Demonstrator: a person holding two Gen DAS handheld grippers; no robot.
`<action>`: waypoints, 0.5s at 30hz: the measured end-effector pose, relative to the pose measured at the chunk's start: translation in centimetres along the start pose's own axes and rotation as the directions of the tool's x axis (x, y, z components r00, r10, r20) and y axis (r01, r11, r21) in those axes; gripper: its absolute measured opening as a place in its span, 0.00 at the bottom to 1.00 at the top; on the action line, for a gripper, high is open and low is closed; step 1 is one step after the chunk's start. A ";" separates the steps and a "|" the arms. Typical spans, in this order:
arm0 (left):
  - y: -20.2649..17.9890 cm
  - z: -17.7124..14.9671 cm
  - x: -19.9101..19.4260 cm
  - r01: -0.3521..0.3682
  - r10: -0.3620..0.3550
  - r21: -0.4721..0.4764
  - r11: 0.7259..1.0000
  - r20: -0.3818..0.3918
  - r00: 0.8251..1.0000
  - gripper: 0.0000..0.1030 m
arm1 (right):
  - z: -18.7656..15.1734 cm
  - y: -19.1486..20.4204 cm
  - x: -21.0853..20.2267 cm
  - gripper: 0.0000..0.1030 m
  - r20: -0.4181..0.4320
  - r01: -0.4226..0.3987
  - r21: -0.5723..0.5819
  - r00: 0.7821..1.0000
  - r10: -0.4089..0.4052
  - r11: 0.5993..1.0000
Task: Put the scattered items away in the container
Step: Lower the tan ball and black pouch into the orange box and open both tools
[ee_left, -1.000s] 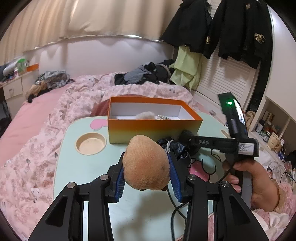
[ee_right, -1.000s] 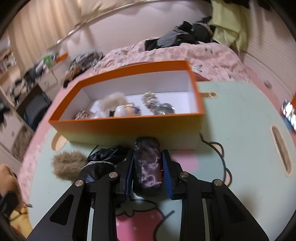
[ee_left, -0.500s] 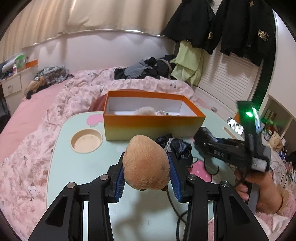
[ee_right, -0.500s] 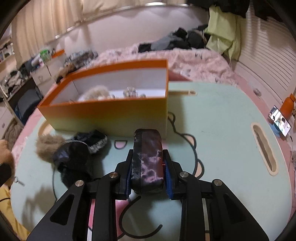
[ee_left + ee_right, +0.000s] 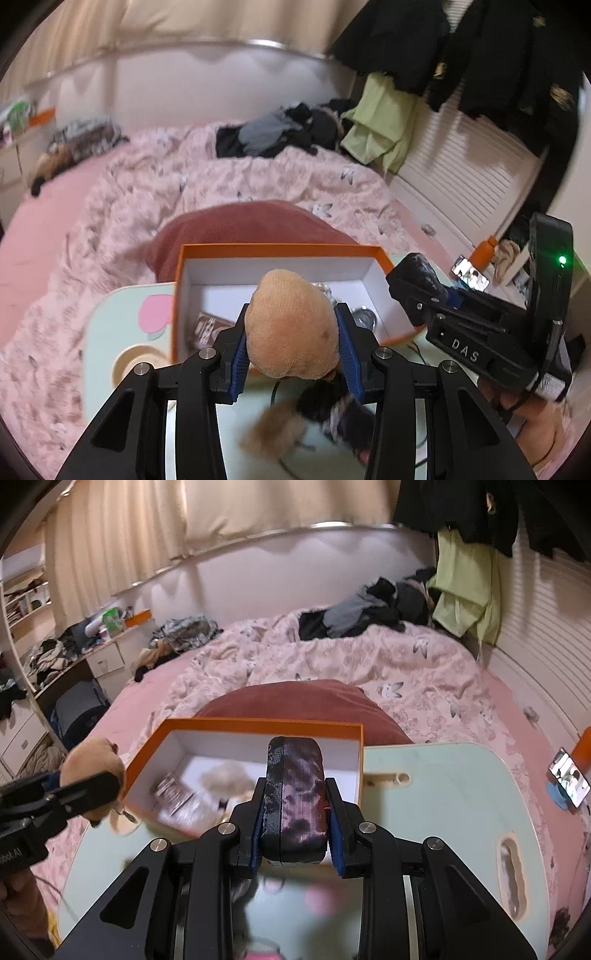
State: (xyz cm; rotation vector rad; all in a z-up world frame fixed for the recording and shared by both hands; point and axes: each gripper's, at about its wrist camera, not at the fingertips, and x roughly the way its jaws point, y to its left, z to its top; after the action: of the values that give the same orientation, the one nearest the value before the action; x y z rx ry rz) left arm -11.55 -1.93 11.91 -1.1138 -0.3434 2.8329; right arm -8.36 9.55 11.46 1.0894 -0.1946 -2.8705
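My left gripper is shut on a tan plush toy and holds it above the near edge of the orange box. My right gripper is shut on a dark purple patterned pouch, raised over the near right part of the same orange box. The box holds a fluffy beige pompom, a small patterned packet and shiny trinkets. A tan fur puff and a black furry item with a cable lie on the table below my left gripper.
The box stands at the far side of a mint-green table set on a bed with a pink floral duvet. A round cup recess is at the table's left. A phone leans at the right. A red cushion lies behind the box.
Both grippers have risen and moved forward with their items, from low over the table to above the box. The box now shows from above.
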 end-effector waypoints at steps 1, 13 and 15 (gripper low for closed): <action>0.0 0.3 0.7 -0.020 0.020 0.005 1.000 -0.009 1.000 0.39 | 0.2 -0.2 0.7 0.28 -0.015 0.006 0.007 1.000 -0.006 1.000; 1.2 0.8 5.7 -0.004 0.001 -0.035 0.999 -0.085 0.996 0.42 | 0.2 -1.1 4.6 0.29 -0.096 0.034 0.022 0.995 -0.032 0.999; 1.5 0.5 5.5 0.039 -0.045 -0.068 0.997 -0.087 0.995 0.45 | 0.1 -1.2 4.5 0.33 -0.083 0.034 0.031 0.996 -0.031 0.999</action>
State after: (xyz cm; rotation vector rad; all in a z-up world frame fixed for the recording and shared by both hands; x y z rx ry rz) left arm -15.86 -2.66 8.24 -1.2242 -0.4513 2.7441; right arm -11.79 10.27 8.46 1.2253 -0.2210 -2.8532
